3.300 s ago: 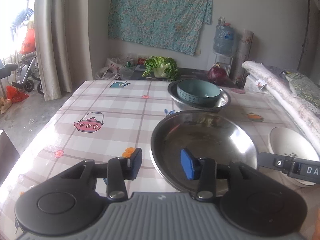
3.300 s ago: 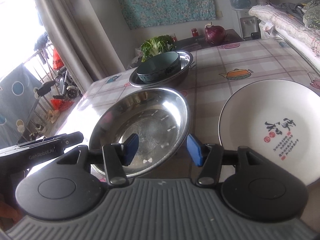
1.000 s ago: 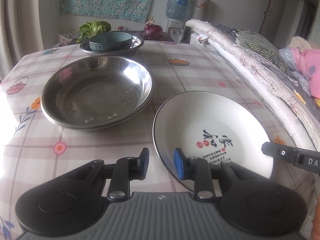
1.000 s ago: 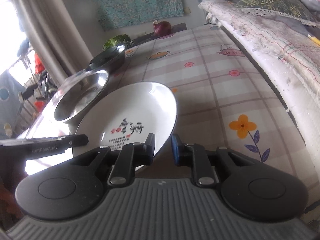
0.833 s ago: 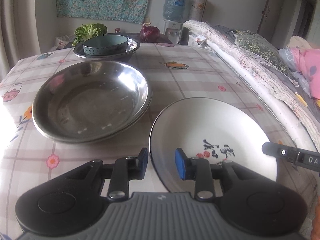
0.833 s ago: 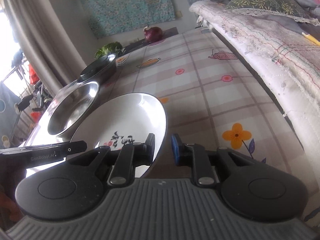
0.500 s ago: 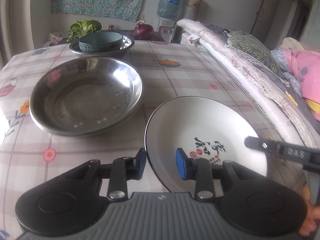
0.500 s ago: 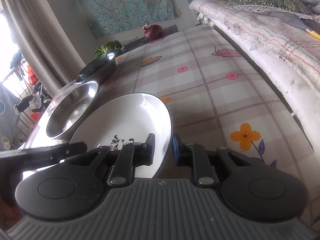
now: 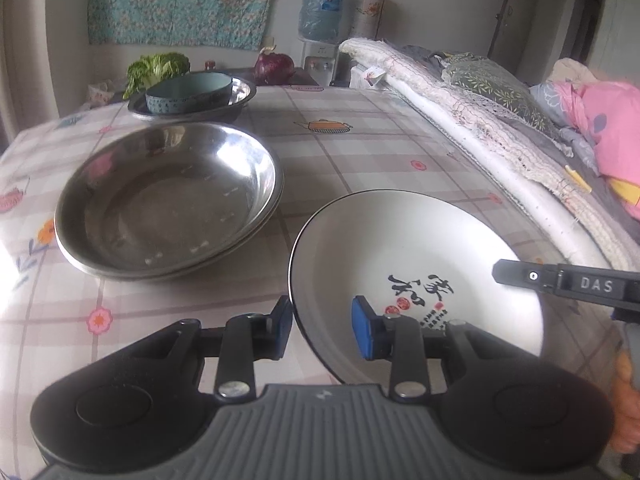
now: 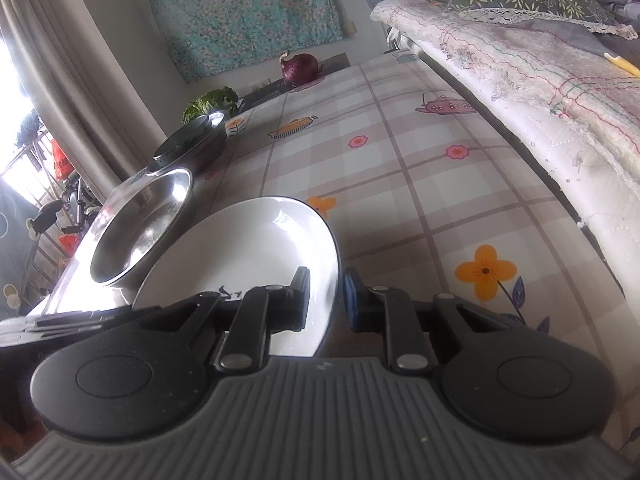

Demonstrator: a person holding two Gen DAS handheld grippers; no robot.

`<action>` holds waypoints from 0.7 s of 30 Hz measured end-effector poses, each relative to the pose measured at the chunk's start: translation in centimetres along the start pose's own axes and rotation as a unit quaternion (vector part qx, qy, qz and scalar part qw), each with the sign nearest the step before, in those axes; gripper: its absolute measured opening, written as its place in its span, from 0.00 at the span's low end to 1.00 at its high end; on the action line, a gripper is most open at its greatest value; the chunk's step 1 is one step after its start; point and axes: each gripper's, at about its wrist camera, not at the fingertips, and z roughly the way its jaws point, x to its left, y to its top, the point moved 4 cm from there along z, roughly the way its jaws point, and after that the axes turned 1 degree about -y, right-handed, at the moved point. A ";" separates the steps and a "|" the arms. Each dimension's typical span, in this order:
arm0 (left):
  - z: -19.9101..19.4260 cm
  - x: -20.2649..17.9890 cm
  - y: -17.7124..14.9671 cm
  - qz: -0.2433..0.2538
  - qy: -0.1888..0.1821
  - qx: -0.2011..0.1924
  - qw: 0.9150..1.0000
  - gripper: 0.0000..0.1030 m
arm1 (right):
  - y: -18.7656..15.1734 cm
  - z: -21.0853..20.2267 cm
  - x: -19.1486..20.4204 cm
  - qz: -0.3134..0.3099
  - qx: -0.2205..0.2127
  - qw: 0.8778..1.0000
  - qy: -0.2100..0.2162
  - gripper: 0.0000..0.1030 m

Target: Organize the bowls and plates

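My left hand-held gripper (image 9: pixel 322 326) straddled the near left rim of the white plate (image 9: pixel 408 256): one blue pad sat just outside the edge and the other over the plate's inner face, with a gap between pad and china on the inner side, so I could not tell whether it was truly clamped. My right hand-held gripper (image 10: pixel 325 294) had its fingers drawn narrow around the opposite rim of the same white plate (image 10: pixel 256 248), one finger inside the dish and one outside, both close against the edge. The plate carried black brush characters and small red seals, and it sat tilted, its right edge raised.

Just left of the plate, on the checked surface (image 9: pixel 360 148), stood the large steel basin (image 9: pixel 168 196), apparently two nested, near the plate but not touching it. Farther back, a teal bowl (image 9: pixel 188 92) rested inside a smaller steel basin (image 9: pixel 240 98). Beyond them lay leafy greens (image 9: pixel 156 66) and a red onion (image 9: pixel 274 69). A quilted bed (image 9: pixel 460 96) ran along the surface's right side.
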 end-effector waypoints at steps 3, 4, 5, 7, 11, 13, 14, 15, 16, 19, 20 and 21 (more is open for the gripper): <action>0.5 -0.2 -0.1 0.009 0.006 -0.001 1.000 0.32 | -0.5 0.1 -0.1 0.003 0.005 1.000 -0.001 0.17; 0.7 -0.2 -0.1 0.006 0.005 0.001 1.000 0.32 | -0.6 0.1 -0.2 0.004 0.007 1.000 -0.001 0.16; 0.9 -0.1 -0.2 0.003 0.002 0.005 1.000 0.32 | -0.7 0.2 -0.2 0.004 0.010 1.000 -0.001 0.16; 1.1 0.1 -0.4 -0.001 0.000 0.004 1.000 0.34 | -1.0 0.4 -0.2 0.006 0.012 1.000 0.004 0.16; 1.3 -0.2 -0.3 0.002 0.001 0.000 1.000 0.36 | -1.1 0.6 0.2 -0.003 0.009 1.000 0.001 0.16; 1.5 -0.2 -0.2 0.001 0.003 -0.004 1.000 0.36 | -1.0 0.8 0.4 -0.006 0.008 1.000 0.001 0.16; 1.5 -0.2 -0.2 0.000 0.003 -0.005 1.000 0.37 | -1.0 0.8 0.5 -0.008 0.006 1.000 -0.001 0.17; 1.5 -0.2 -0.2 -0.002 0.004 -0.006 1.000 0.37 | -1.0 0.8 0.5 -0.010 0.005 1.000 -0.002 0.17; 1.6 -0.2 -0.2 -0.005 0.004 -0.008 1.000 0.38 | -1.1 0.8 0.5 -0.011 0.004 1.000 -0.003 0.17; 1.6 -0.4 -0.2 -0.007 0.008 -0.011 1.000 0.40 | -1.1 0.8 0.7 -0.015 0.001 1.000 -0.007 0.17; 1.7 -0.5 -0.2 -0.008 0.010 -0.012 1.000 0.41 | -1.1 0.7 0.8 -0.017 0.000 1.000 -0.009 0.18; 1.6 -0.6 -0.2 -0.008 0.013 -0.012 1.000 0.41 | -1.1 0.8 0.9 -0.020 -0.001 1.000 -0.013 0.18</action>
